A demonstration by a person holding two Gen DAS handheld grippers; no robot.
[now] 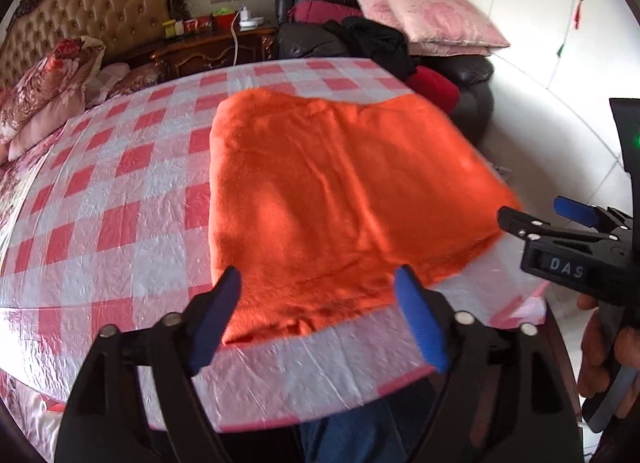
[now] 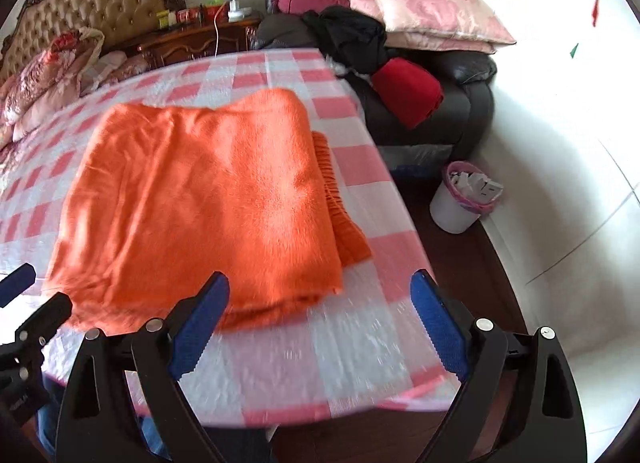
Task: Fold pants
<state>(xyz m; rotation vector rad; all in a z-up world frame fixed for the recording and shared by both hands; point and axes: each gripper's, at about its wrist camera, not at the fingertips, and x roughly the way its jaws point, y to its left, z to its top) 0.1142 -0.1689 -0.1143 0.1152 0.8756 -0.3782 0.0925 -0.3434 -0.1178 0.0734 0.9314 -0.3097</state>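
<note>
Pants (image 1: pixel 332 199), orange and fleecy, lie folded into a flat stack on the worktop (image 1: pixel 120 223), which is covered by a pink-and-white checked plastic sheet; the stack sits toward the worktop's near right part, its near edge close to the worktop's front edge. In the right wrist view a ribbed elastic band protrudes from under the top layer on the right side. Left gripper (image 1: pixel 320 319): fingers (image 1: pixel 420 327) spread wide, nothing between them, raised above the near edge of the pants without contact. Right gripper (image 2: pixel 324 327): fingers (image 2: pixel 438 327) likewise spread wide and empty, clear of the fabric. A hand (image 1: pixel 600 347) holds the right gripper's handle. Beyond the worktop stand a bed with tufted headboard (image 1: pixel 92 3), a black armchair (image 2: pixel 460 103) loaded with pink pillows (image 2: pixel 420 3), and a white bin (image 2: pixel 460 203) on the floor.
</note>
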